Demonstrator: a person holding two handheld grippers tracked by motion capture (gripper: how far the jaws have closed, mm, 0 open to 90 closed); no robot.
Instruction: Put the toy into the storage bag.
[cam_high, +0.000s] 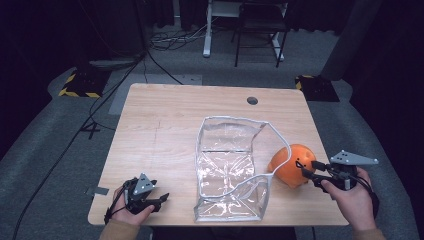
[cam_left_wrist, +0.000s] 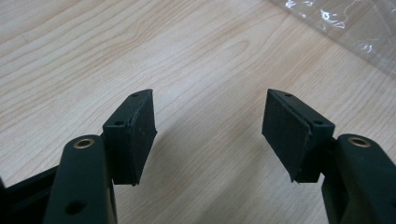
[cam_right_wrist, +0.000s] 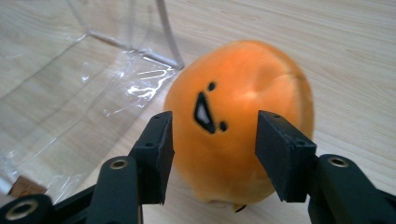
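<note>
Dark room with grey carpet, cables and a chair frame at the back, around a pale wooden desk (cam_high: 165, 125). On the desk's middle, lying open and crumpled, a clear plastic pouch (cam_high: 227, 165) with a white edging. Just beside the pouch's right edge, touching the edging, an orange plush toy (cam_high: 290, 167), round and with a small black-and-white face. At the desk's near left corner, well apart from pouch and toy, the left tongs (cam_high: 162, 199) in the left hand (cam_high: 127, 212), pointing toward the pouch. Seen from the left gripper view, left tongs (cam_left_wrist: 210, 126) spread wide with bare wood grain between the pads, gripping nothing and touching nothing, a corner of the pouch (cam_left_wrist: 355, 28) farther off at upper right. At the right, the right tongs (cam_high: 306, 172) in the right hand (cam_high: 352, 200), aimed leftward at the toy's near side. From the right gripper view, right tongs (cam_right_wrist: 215, 149) about half spread, framing the toy's face (cam_right_wrist: 233, 84). Toy's body wider than the gap and unpinched, sitting just past the pad tips, base on the desk. Behind it to the left, the pouch (cam_right_wrist: 93, 93) flat on the wood.
</note>
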